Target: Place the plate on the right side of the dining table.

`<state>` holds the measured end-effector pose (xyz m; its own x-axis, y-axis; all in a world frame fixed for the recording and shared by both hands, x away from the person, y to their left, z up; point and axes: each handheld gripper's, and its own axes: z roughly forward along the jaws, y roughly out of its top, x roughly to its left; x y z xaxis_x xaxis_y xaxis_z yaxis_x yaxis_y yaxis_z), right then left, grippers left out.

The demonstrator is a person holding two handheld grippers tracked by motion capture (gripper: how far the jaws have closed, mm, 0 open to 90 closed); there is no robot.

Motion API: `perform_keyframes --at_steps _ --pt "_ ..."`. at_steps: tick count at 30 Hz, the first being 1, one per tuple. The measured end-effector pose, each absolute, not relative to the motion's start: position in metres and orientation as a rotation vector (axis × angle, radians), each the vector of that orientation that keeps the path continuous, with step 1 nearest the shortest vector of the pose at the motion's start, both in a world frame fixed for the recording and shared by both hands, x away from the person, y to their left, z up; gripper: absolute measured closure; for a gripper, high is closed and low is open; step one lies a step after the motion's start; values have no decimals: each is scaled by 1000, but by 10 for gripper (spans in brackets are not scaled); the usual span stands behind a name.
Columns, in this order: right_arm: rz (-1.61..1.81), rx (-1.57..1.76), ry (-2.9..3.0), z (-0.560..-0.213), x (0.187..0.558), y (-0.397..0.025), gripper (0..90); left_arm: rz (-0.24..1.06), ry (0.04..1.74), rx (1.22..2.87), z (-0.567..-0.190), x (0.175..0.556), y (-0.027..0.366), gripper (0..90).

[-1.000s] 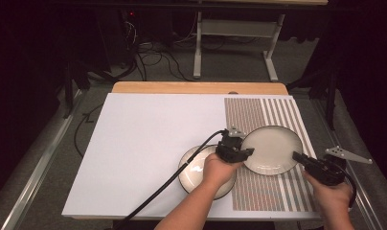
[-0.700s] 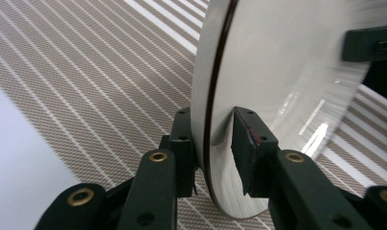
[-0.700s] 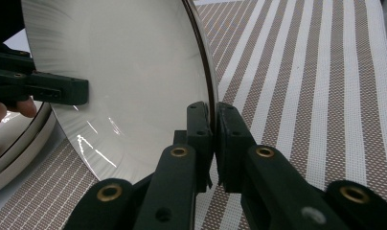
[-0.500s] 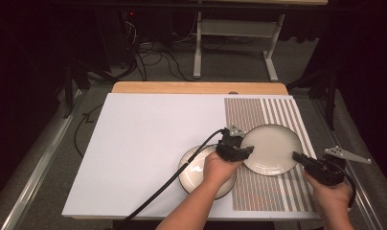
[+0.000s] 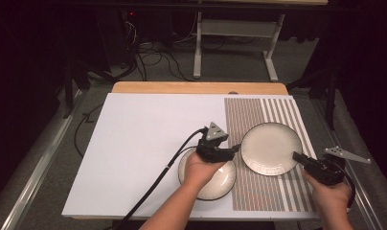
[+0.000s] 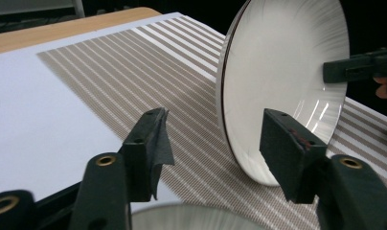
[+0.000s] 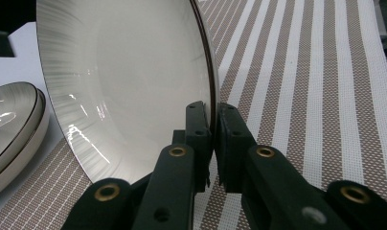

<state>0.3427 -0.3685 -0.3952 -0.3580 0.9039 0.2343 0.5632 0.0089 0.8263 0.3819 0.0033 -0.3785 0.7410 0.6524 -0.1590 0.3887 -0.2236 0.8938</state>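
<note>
The work looked about halfway: one plate (image 5: 270, 148) had been lifted off the striped mat (image 5: 258, 191) and hung tilted above it, while the stack of plates (image 5: 215, 184) still lay on the table (image 5: 134, 143) beside the mat, so setting the plate down probably remained. The right gripper (image 7: 213, 115) had its fingers pinched tight on that plate's rim. The left gripper (image 6: 213, 143) had its fingers spread wide, holding nothing, near the plate's opposite edge.

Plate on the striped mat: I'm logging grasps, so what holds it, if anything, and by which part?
The right tongs hold the plate by its rim, jaws shut on the edge. The left tongs are open, holding nothing.
</note>
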Motion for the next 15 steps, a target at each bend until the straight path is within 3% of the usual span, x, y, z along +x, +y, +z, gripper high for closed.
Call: perform_keyframes --at_steps 15 --pt "1247 1570 1906 -397 346 -367 852 424 879 1734 -385 346 119 357"
